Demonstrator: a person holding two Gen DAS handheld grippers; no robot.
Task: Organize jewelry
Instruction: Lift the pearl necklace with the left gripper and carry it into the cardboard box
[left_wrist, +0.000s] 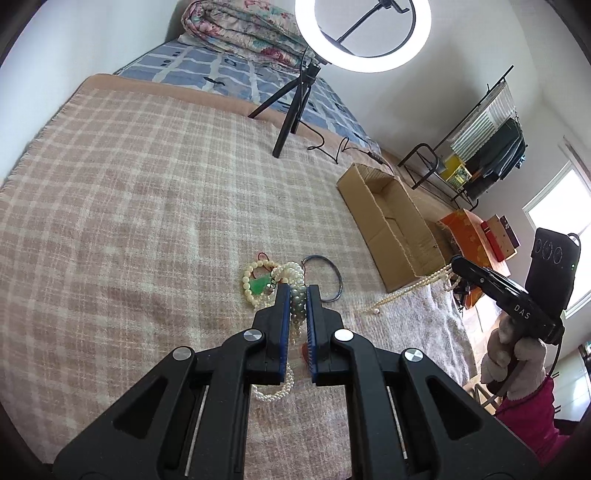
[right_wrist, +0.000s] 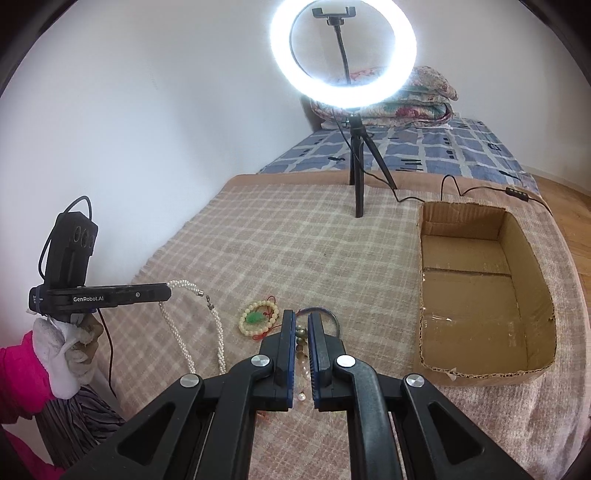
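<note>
Both hand-held grippers are clamped on jewelry above the pink plaid blanket (right_wrist: 295, 240) on the bed: the left hand-held gripper (left_wrist: 297, 291) grips a white pearl strand (left_wrist: 275, 391), lifted as if to free it, and the right hand-held gripper (right_wrist: 302, 321) pinches a string of dark and pale beads (right_wrist: 301, 345). The open brown cardboard box (right_wrist: 480, 295) sits empty to the right of the pile — probably the destination — while a cream bead bracelet with a green pendant (right_wrist: 256, 317) and a thin dark bangle (left_wrist: 325, 277) lie left of the box, unsorted.
</note>
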